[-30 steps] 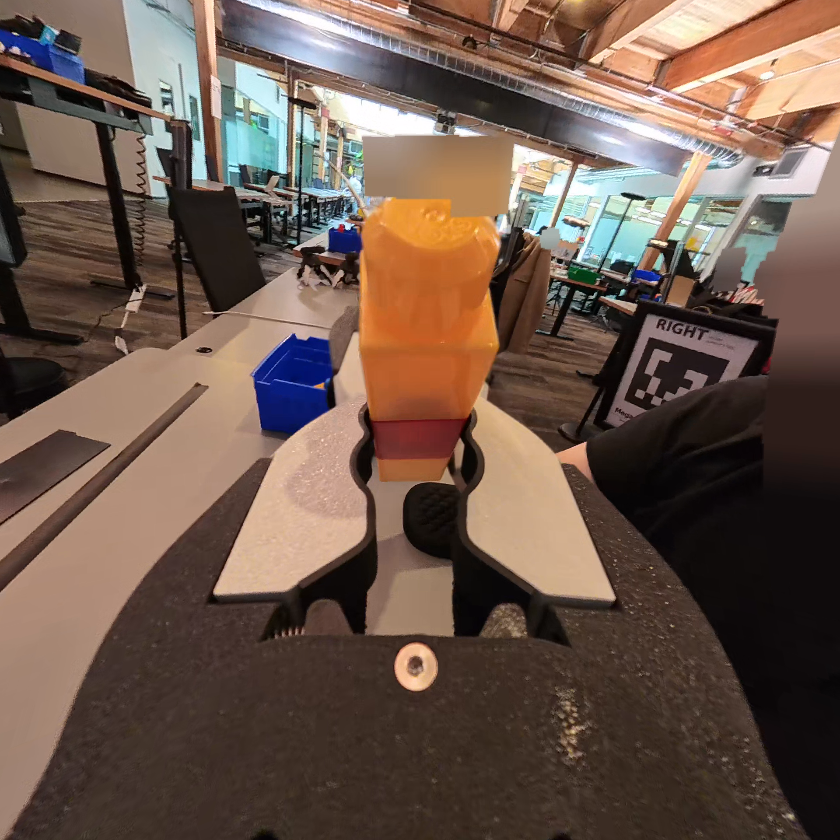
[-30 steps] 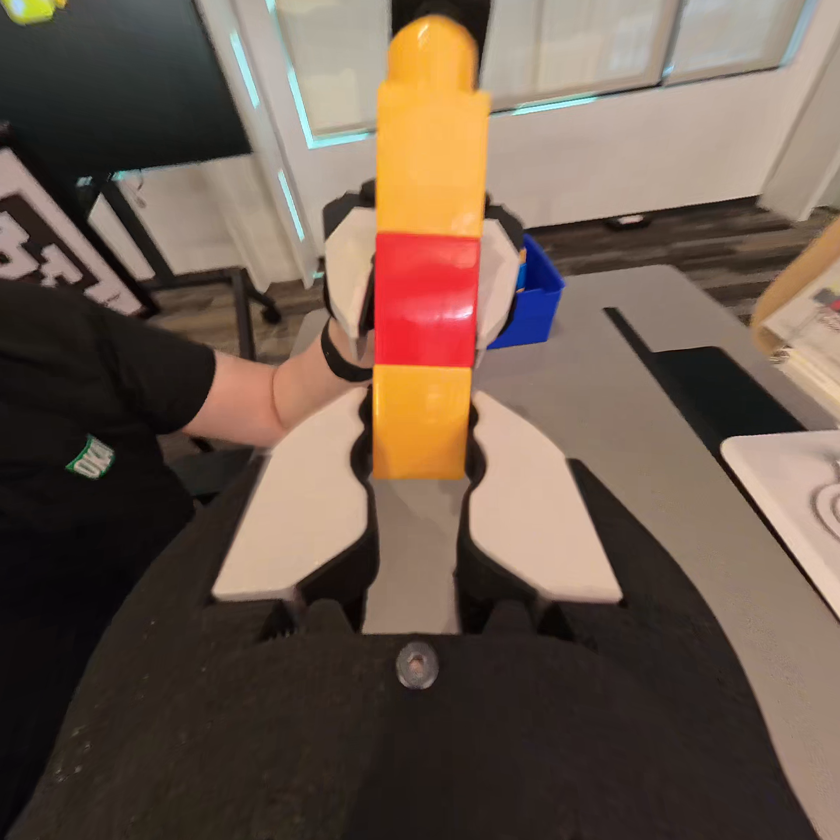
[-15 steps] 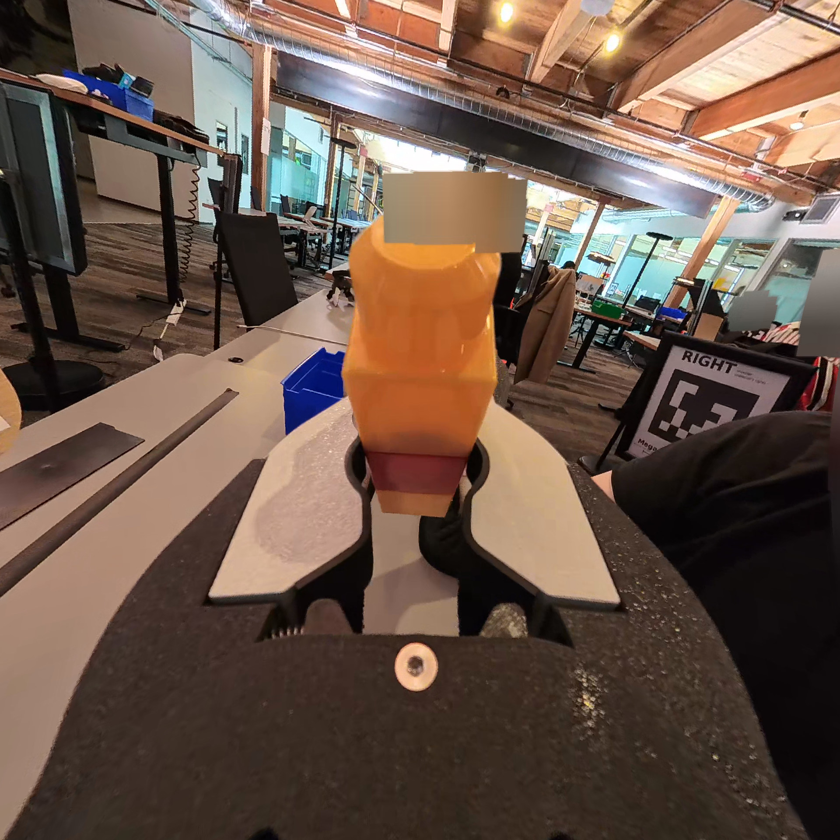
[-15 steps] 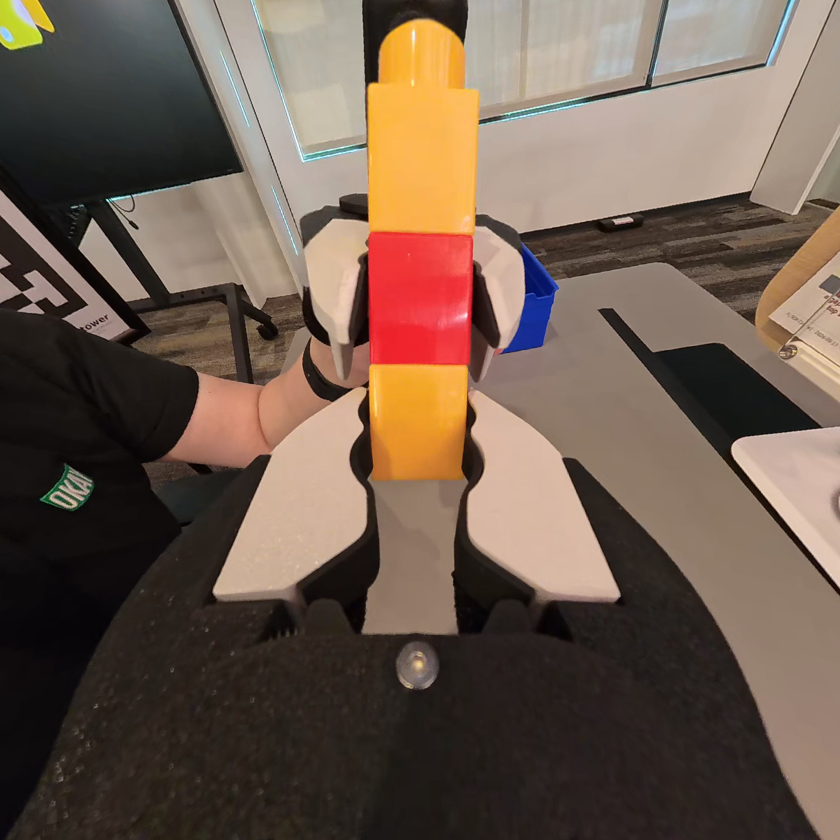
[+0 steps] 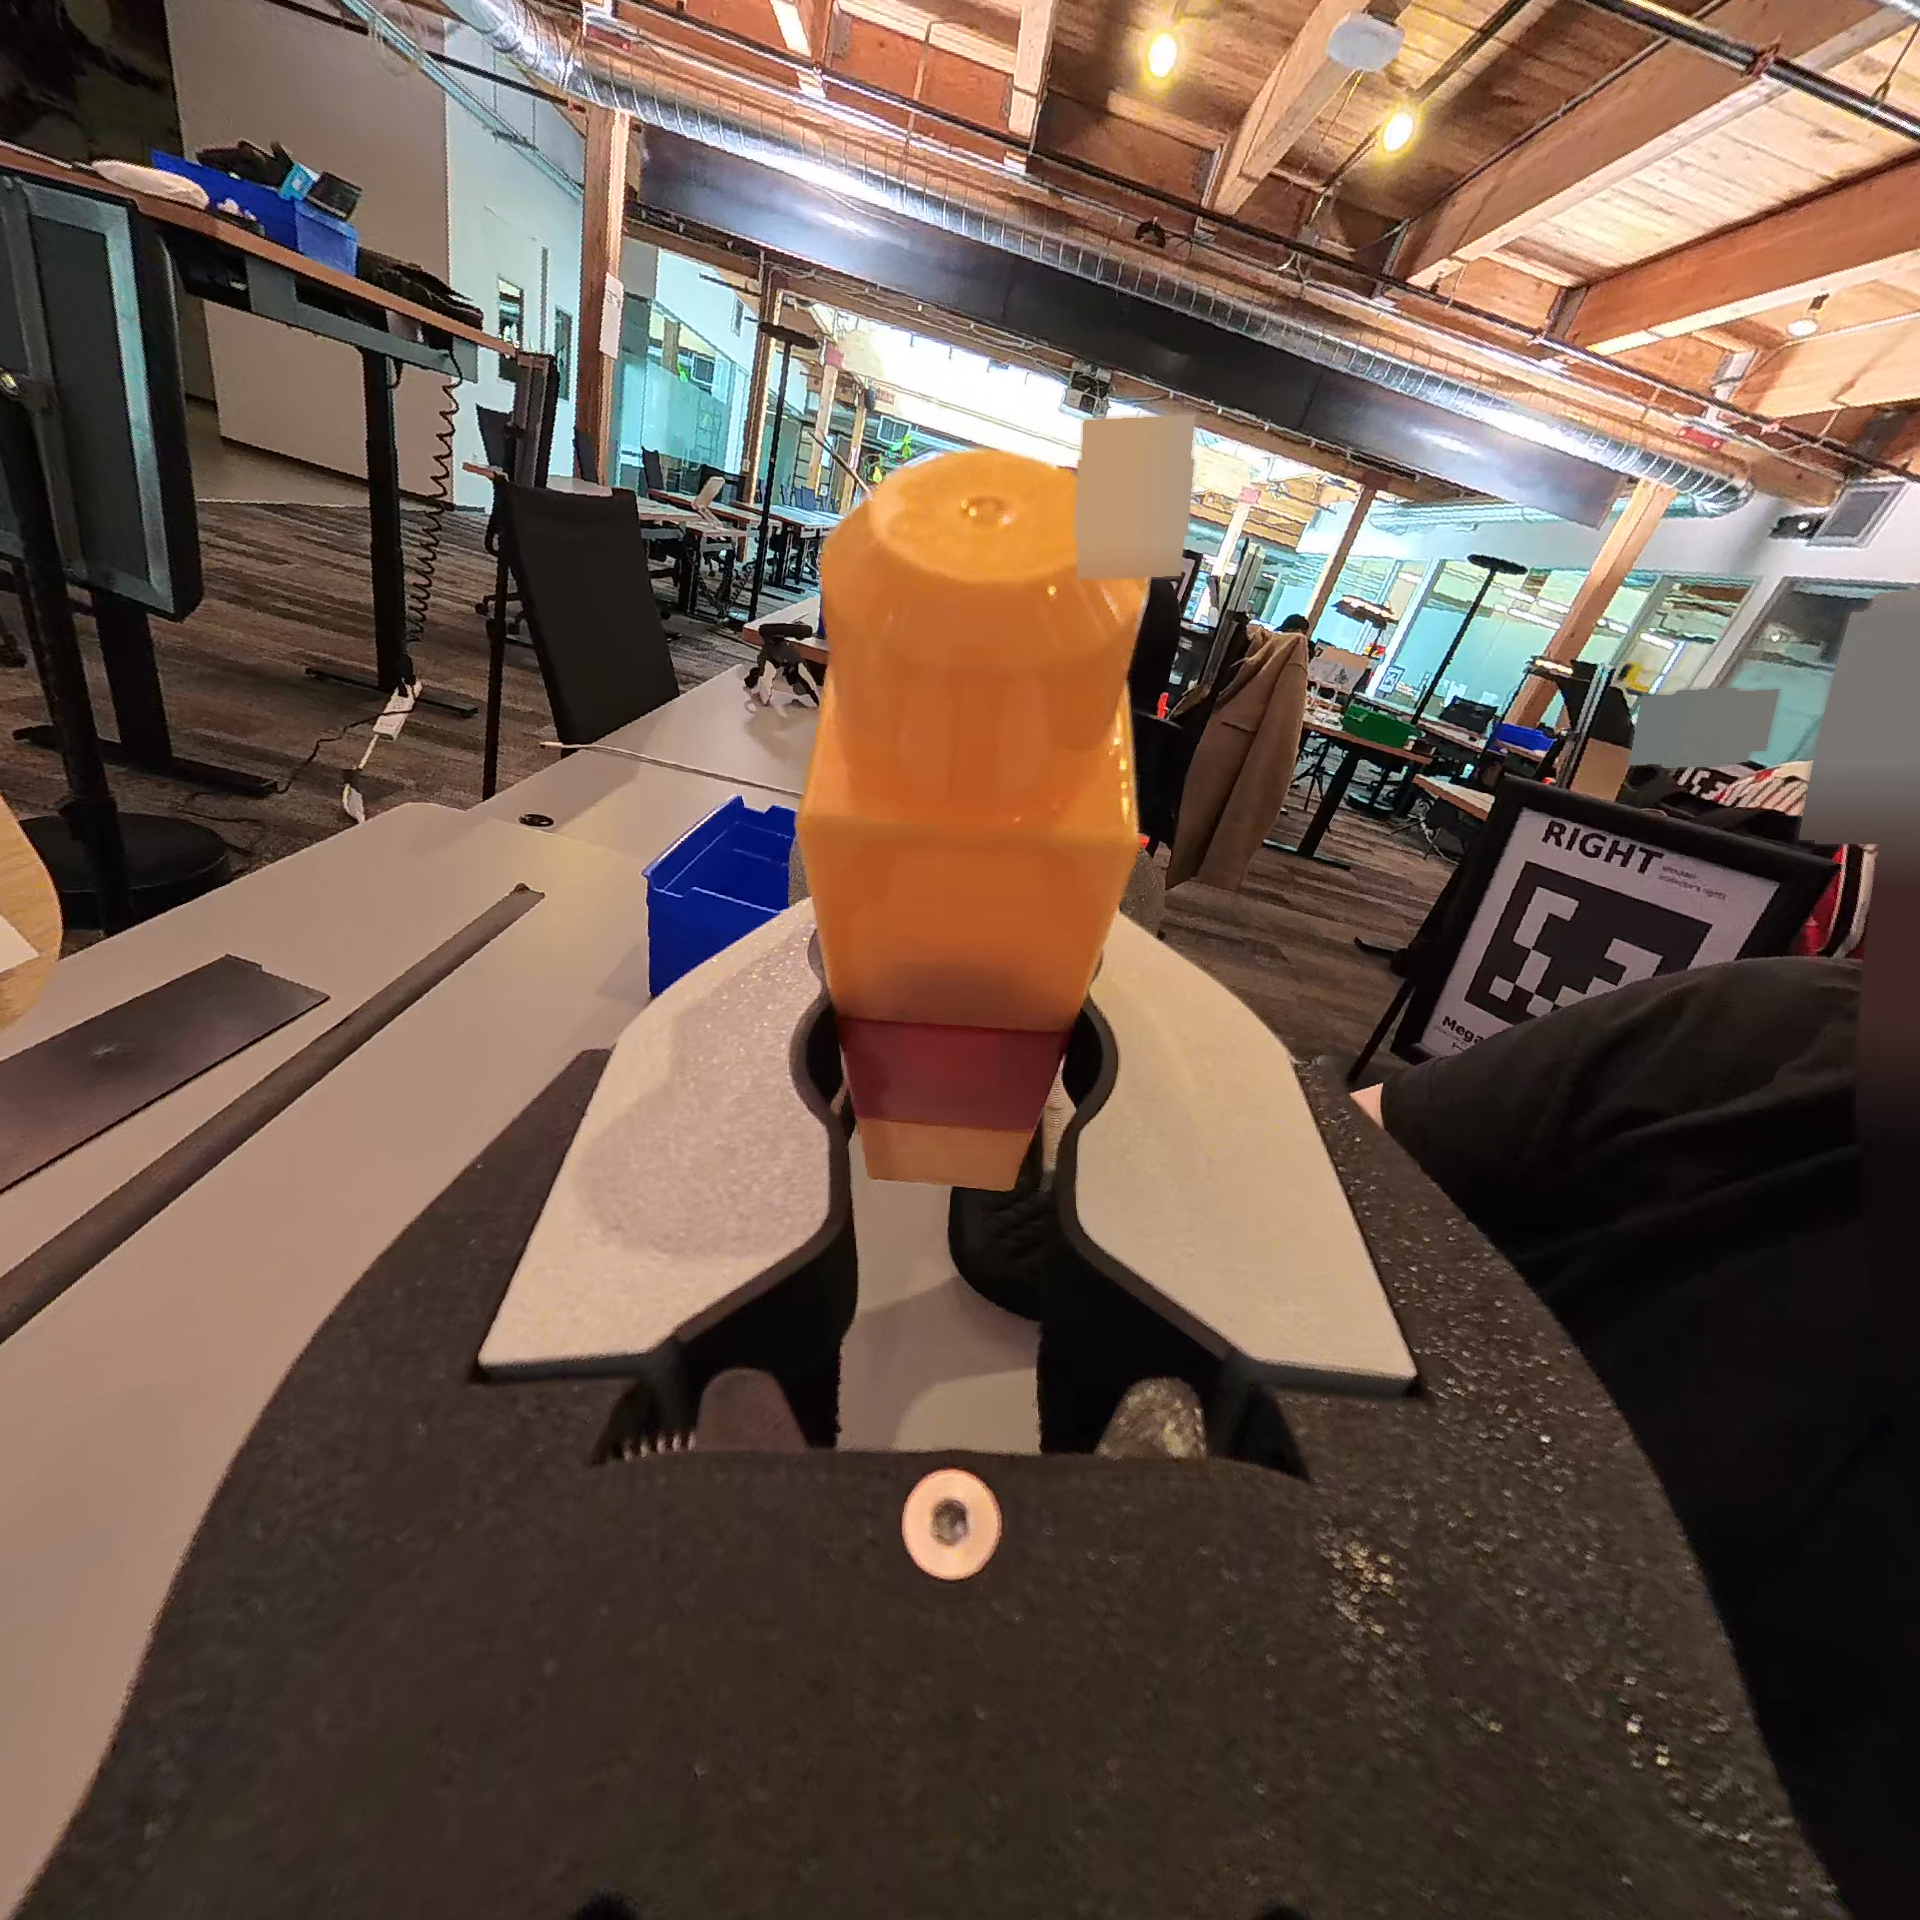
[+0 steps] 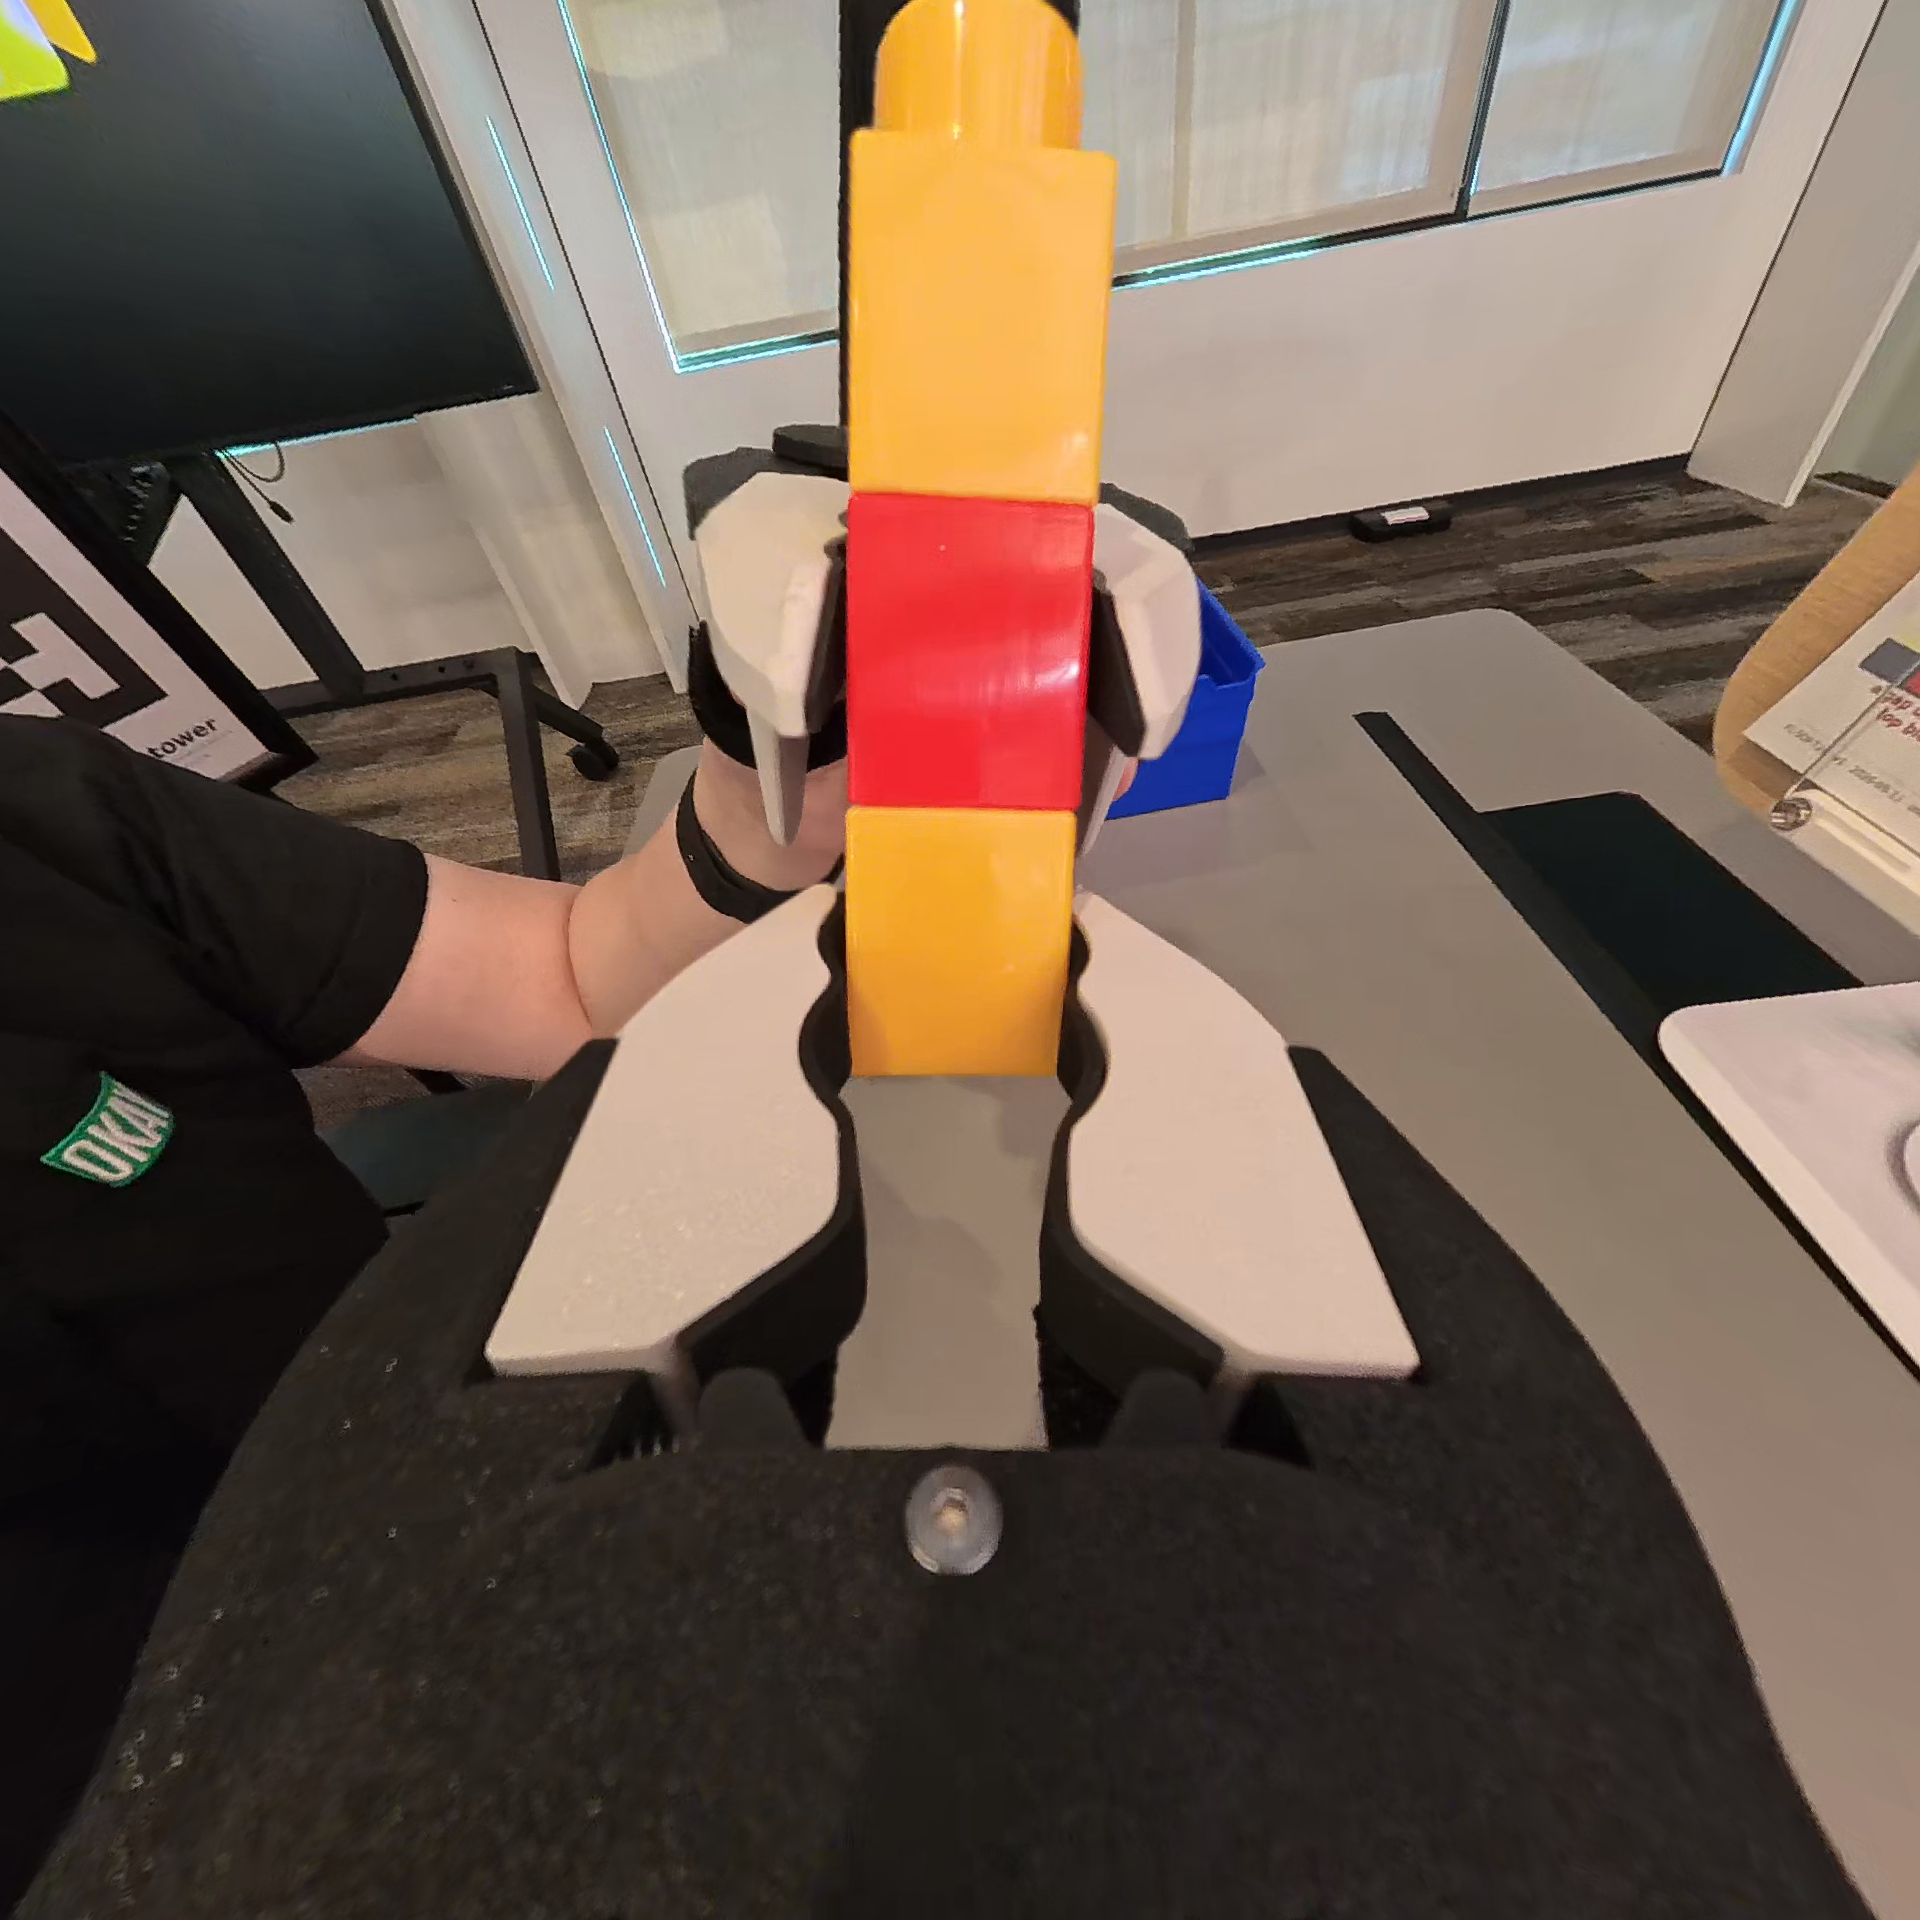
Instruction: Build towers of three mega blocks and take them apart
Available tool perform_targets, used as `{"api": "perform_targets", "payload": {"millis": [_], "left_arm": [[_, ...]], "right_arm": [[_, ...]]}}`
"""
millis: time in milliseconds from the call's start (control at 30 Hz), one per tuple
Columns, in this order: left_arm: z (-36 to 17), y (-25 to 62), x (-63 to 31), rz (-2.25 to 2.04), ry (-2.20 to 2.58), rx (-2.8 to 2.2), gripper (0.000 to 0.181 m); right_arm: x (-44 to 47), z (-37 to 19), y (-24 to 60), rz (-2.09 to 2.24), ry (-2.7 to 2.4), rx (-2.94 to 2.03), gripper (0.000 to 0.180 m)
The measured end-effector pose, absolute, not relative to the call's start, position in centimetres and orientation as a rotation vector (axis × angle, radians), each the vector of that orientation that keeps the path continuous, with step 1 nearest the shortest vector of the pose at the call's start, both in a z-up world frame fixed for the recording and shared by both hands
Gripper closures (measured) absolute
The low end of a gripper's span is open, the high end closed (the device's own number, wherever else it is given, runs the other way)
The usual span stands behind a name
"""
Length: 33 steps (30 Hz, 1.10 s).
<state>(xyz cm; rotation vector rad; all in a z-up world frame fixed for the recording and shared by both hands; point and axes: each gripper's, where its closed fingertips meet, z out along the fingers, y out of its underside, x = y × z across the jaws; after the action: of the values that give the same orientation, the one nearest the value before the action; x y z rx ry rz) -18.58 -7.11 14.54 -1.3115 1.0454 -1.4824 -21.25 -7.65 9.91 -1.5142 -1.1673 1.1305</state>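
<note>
A tower of three mega blocks is held in the air between both grippers. Its top orange block [image 6: 977,322], red middle block [image 6: 966,655] and bottom orange block [image 6: 956,935] are joined. My right gripper [image 6: 956,966] is shut on the bottom orange block. My left gripper, with its fingers [image 6: 769,623] showing in the right wrist view, is shut on the red block. In the left wrist view my left gripper [image 5: 951,1081] clasps the red block [image 5: 951,1075], with the top orange block [image 5: 966,779] looming above and the bottom orange block [image 5: 940,1153] below.
A blue bin [image 5: 717,883] stands on the grey table [image 5: 260,1143] behind the tower and also shows in the right wrist view [image 6: 1205,717]. A framed marker sign [image 5: 1600,935] and a person's sleeve [image 5: 1621,1195] are at the right. A white pad [image 6: 1818,1101] lies at the table's right.
The tower stays gripped by both grippers. The left wrist view has tilted upward and shifted a little, and the right wrist view has steadied; the blocks remain joined.
</note>
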Motion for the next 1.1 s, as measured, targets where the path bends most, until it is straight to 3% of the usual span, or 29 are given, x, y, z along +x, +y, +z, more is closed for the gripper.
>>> {"api": "perform_targets", "payload": {"millis": [500, 600, 667, 833, 1000, 1100], "left_arm": [[17.8, -4.4, -25.5, -1.429, 0.856, -1.241, 0.141], [17.8, -4.8, -25.3, -1.444, 0.886, -1.240, 0.141], [17.4, -4.8, -24.9, -1.447, 0.898, -1.257, 0.141], [16.1, -4.8, -23.4, -1.485, 0.949, -1.298, 0.141], [15.0, -4.9, -22.1, -1.490, 0.982, -1.336, 0.141], [14.5, -4.9, -21.6, -1.488, 0.993, -1.357, 0.141]], "right_arm": [[-18.9, 7.7, -6.3, 1.018, -1.209, -1.691, 0.144], [-11.6, 9.3, -4.4, 0.703, -1.081, -1.759, 0.144], [-1.5, 8.8, -2.8, 0.365, -0.847, -1.918, 0.144], [22.0, -1.7, -6.5, 0.102, 0.014, -2.452, 0.143], [26.1, -9.0, -8.7, 0.253, 0.174, -2.596, 0.143], [25.9, -10.6, -9.0, 0.291, 0.180, -2.655, 0.143]]}}
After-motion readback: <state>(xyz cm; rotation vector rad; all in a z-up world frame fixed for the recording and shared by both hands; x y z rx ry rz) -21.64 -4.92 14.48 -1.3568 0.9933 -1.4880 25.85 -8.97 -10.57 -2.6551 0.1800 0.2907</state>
